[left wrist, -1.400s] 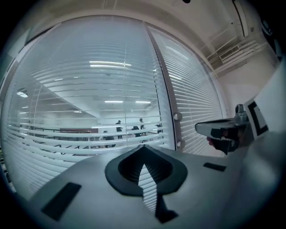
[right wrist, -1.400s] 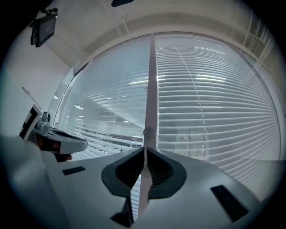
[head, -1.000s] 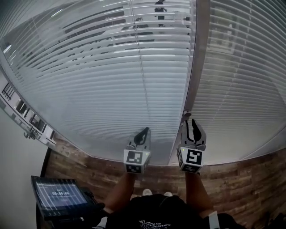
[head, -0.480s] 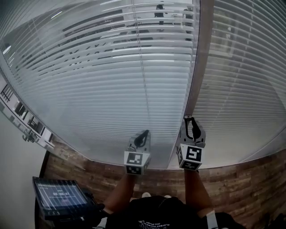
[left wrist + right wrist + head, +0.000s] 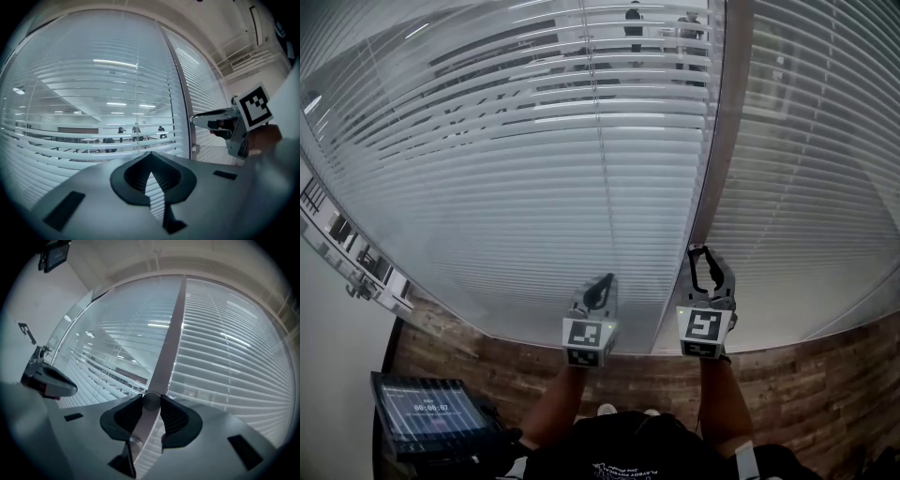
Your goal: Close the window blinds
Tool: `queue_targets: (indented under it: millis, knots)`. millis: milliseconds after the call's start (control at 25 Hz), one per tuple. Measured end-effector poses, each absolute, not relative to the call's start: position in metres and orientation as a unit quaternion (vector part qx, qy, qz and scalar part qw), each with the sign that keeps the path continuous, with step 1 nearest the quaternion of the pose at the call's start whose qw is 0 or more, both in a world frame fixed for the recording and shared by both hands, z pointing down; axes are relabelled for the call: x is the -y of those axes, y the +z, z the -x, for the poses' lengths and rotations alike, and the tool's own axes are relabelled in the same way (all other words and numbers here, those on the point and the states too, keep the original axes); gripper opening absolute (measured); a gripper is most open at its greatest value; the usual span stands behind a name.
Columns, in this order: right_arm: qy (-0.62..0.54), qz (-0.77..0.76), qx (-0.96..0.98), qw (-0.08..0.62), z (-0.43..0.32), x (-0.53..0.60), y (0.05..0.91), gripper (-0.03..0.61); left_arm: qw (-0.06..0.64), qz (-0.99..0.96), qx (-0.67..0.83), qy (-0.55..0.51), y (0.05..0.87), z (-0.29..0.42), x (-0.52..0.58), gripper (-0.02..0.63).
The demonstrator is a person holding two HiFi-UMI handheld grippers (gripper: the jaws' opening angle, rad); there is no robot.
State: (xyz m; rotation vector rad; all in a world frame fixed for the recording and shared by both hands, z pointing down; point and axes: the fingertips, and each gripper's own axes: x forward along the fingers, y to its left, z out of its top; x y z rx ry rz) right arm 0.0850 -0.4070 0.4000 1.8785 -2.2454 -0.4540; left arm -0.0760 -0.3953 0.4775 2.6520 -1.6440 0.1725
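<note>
White slatted blinds (image 5: 516,178) cover the left window; their upper slats stand tilted open and a room with people shows through. A second blind (image 5: 816,187) covers the right window, past a grey upright post (image 5: 720,141). My right gripper (image 5: 705,253) is at the foot of that post. In the right gripper view its jaws (image 5: 151,400) stand open on either side of a small round knob (image 5: 151,402), which sits right at the tips. My left gripper (image 5: 601,283) hangs beside it before the left blind, jaws (image 5: 150,157) shut and holding nothing.
A thin lift cord (image 5: 600,169) runs down the left blind. A tablet screen (image 5: 427,412) sits at the bottom left above the wood-plank floor (image 5: 825,375). A wall with fittings (image 5: 352,253) borders the left edge.
The right gripper's jaws have spread wider and it has shifted slightly right and down along the post. The left gripper has stayed where it was.
</note>
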Motion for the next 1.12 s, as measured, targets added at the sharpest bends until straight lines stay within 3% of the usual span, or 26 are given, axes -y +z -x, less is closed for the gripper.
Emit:
queue_targets:
  millis: [240,560,680,1120]
  knots:
    - [-0.262,-0.605,0.715,0.232,-0.080,0.410,0.406,0.126,0.000,-0.846,0.530,0.056,0.482,0.079,0.394,0.000]
    - [-0.396,-0.566,0.639,0.338,-0.079,0.413,0.414,0.126,-0.010,-0.841,0.538,0.048,0.478,0.087,0.393,0.000]
    - [-0.367,-0.581,0.669,0.283,-0.077,0.406,0.412,0.126,-0.013,-0.841,0.538,0.049,0.477,0.088,0.394,0.000]
    - [0.072,-0.597,0.795,-0.079,-0.097,0.417,0.415,0.166,-0.005,-0.845,0.533,0.049,0.479,0.083,0.391,0.000]
